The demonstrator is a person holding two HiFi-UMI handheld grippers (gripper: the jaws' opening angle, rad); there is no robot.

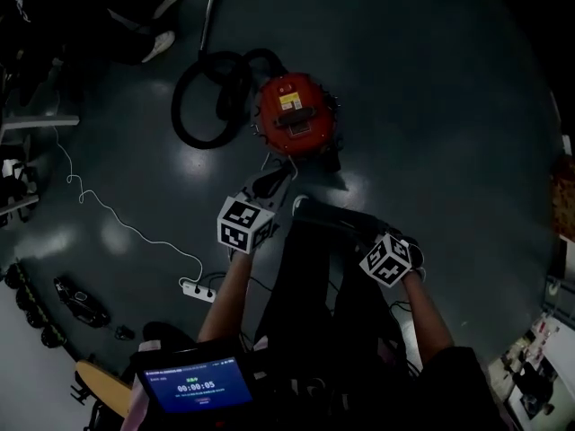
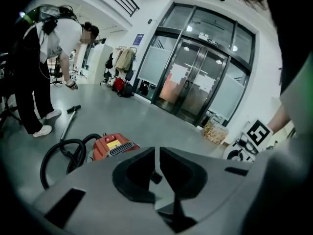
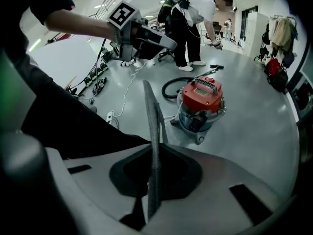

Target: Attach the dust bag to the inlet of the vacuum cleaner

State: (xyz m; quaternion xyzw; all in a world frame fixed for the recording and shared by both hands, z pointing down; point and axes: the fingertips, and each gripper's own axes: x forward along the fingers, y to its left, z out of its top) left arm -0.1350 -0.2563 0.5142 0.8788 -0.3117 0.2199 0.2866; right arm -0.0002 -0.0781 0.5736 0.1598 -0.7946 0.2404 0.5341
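Observation:
The red vacuum cleaner (image 1: pixel 292 115) stands on the grey floor ahead of me, its black hose (image 1: pixel 211 97) coiled at its left. It also shows in the left gripper view (image 2: pixel 111 146) and in the right gripper view (image 3: pixel 201 99). No dust bag is in any view. My left gripper (image 1: pixel 268 187) hangs short of the vacuum with its jaws shut on nothing (image 2: pixel 156 153). My right gripper (image 1: pixel 386 257) is lower and to the right, pointing steeply down. Its ribbed jaws are pressed together with nothing between them (image 3: pixel 149 89). The right gripper view also takes in the left gripper (image 3: pixel 166 42).
Another person (image 2: pixel 46 58) bends over beyond the vacuum, near a wand (image 2: pixel 68 121) lying on the floor. A white power strip (image 1: pixel 199 290) and its cable lie at my left. My own legs (image 1: pixel 314 285) fill the space between the grippers. Glass doors (image 2: pixel 195 82) stand far off.

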